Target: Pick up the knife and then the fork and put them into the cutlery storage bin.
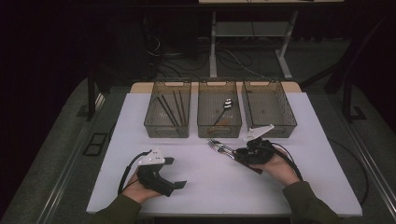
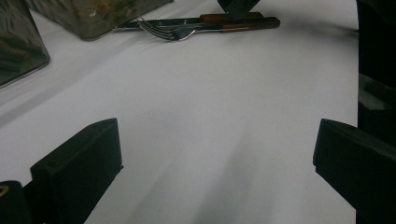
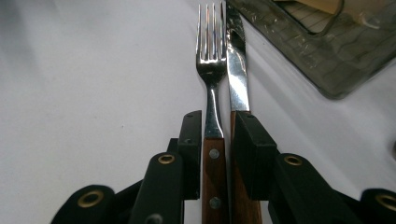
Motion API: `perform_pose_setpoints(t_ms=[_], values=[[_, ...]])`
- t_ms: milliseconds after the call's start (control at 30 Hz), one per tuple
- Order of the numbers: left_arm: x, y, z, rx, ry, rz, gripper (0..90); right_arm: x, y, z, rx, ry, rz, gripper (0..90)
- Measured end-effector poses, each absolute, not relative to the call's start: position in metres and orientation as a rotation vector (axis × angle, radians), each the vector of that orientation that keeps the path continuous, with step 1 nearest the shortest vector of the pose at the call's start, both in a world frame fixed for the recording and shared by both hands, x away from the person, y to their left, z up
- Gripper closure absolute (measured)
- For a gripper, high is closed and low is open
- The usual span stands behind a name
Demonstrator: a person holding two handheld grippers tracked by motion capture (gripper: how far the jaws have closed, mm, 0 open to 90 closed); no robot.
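A fork (image 3: 212,65) and a knife (image 3: 237,70), both with brown wooden handles, lie side by side on the white table (image 1: 210,186) in front of the middle bin. My right gripper (image 3: 217,135) is shut on the fork's handle, and its right jaw rests over the knife's handle. From above, the right gripper (image 1: 239,153) sits at the handle end of the fork (image 1: 217,145). My left gripper (image 1: 179,172) rests at the front left, open and holding nothing. Its own view has the fork (image 2: 170,32) and knife (image 2: 159,22) far ahead of the left gripper (image 2: 215,158).
Three clear bins stand in a row at the back. The left bin (image 1: 148,122) holds dark sticks, the middle bin (image 1: 219,131) a spoon (image 1: 227,103), and the right bin (image 1: 292,122) looks empty. White tabletop stretches between the two grippers.
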State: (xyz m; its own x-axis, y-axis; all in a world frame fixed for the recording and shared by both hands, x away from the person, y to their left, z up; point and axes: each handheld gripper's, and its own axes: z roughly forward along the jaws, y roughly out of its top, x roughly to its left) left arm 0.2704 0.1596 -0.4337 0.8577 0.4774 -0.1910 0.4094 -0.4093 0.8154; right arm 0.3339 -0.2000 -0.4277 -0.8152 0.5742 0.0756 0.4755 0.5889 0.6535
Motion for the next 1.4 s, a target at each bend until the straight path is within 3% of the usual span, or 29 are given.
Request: perform_pose_setpoints(t_ms=[1400], values=[[0.271,0.158,-0.435,2.046,0.648,0.081,0.4,0.327,-0.193,-0.443,0.856,2.649,0.991,77.2]])
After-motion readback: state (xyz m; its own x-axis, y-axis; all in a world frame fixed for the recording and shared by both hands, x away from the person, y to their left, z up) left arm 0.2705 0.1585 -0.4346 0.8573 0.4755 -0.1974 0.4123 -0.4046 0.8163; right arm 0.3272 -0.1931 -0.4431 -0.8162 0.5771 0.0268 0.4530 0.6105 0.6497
